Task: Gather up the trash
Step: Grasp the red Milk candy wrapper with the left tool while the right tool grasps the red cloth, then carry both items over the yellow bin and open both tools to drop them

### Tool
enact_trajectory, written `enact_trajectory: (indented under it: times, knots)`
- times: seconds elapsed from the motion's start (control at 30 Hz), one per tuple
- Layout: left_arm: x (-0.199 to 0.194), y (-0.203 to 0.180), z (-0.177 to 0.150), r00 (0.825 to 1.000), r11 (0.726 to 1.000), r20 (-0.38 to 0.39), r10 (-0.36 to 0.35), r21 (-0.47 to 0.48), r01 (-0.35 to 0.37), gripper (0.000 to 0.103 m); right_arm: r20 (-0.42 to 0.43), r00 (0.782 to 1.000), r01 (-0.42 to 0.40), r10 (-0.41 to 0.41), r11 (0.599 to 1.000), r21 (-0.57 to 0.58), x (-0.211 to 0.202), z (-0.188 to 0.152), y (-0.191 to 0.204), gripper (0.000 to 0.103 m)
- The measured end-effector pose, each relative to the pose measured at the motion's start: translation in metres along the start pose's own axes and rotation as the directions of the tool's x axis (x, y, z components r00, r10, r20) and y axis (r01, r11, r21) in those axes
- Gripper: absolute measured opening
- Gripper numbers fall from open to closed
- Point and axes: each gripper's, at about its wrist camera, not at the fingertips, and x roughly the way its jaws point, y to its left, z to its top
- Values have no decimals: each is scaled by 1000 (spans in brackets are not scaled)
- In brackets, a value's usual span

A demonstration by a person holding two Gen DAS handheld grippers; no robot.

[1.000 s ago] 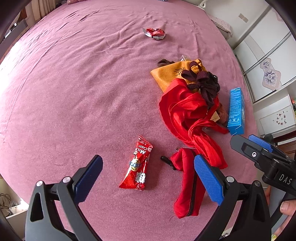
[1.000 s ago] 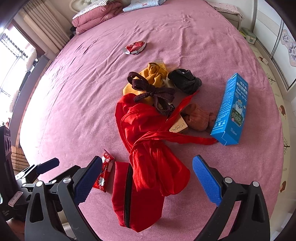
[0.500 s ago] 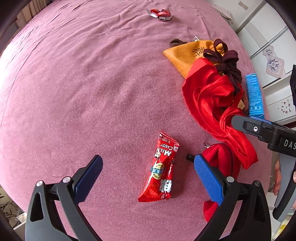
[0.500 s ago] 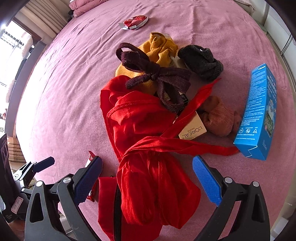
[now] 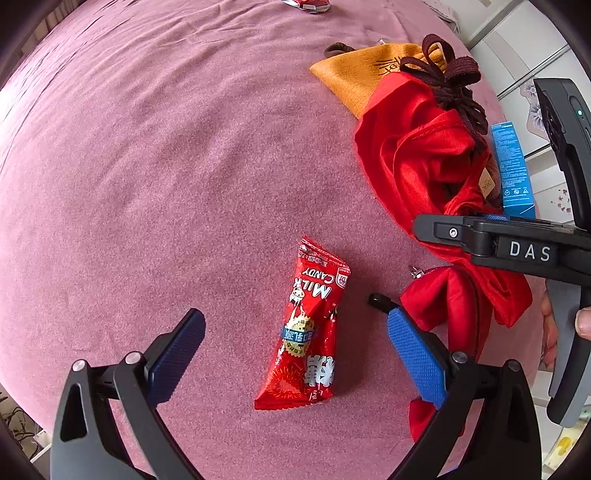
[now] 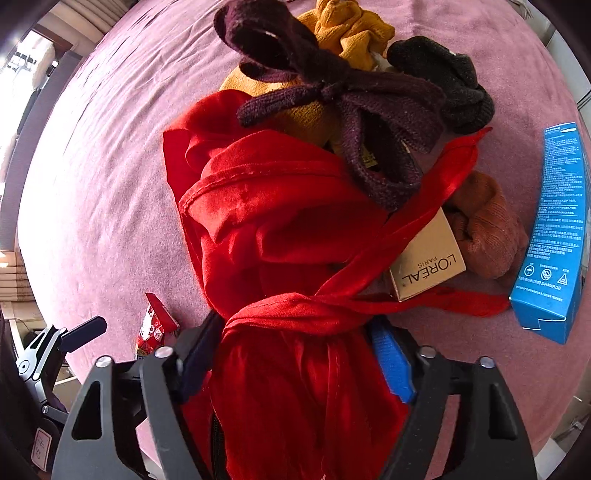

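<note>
A red milk candy wrapper (image 5: pixel 306 332) lies flat on the pink bedspread (image 5: pixel 147 147). My left gripper (image 5: pixel 295 321) hangs open just above it, one finger on each side, apart from it. In the right wrist view only the wrapper's tip (image 6: pixel 155 325) shows. A knotted red cloth bag (image 6: pixel 280 236) fills the gap of my right gripper (image 6: pixel 295 354). Its jaws are closing and both pads press into the bundle just below the knot. In the left wrist view the right gripper (image 5: pixel 498 247) sits over that red bag (image 5: pixel 417 158), a hand on its handle.
A blue carton (image 6: pixel 557 229), a tan L'Oréal box (image 6: pixel 428 258), a brown sock (image 6: pixel 487 229), a black sock (image 6: pixel 443 74), a dark purple knitted tie (image 6: pixel 332 92) and a yellow cloth (image 5: pixel 354 74) crowd the red bag. A red zip pouch (image 5: pixel 443 295) lies beside the wrapper. Another small wrapper (image 5: pixel 306 3) lies far off.
Both grippers have come down toward the bed. The left one now straddles the candy wrapper. The right one's jaws have narrowed from wide open onto the red bag.
</note>
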Motion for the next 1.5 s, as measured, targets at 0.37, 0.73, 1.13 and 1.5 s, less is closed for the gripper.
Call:
enact_trajectory:
  times: [0.37, 0.73, 1.13, 1.5]
  knots:
    - [32, -11, 16, 1000, 1000, -14, -2, 14, 2, 99, 91, 993, -68, 71, 997, -34, -33, -11, -11, 13]
    - [58, -9, 24, 999, 998, -32, 40, -46, -42, 41, 166, 974, -150, 155, 988, -40, -63, -30, -12, 12]
    - [-8, -21, 36, 988, 994, 134, -77, -73, 87, 30, 305, 924, -223, 228, 973, -52, -132, -38, -4, 11]
    - [-94, -122, 21, 958, 976, 190, -216, 78, 204, 30, 418, 881, -249, 221, 968, 14, -207, -85, -52, 11]
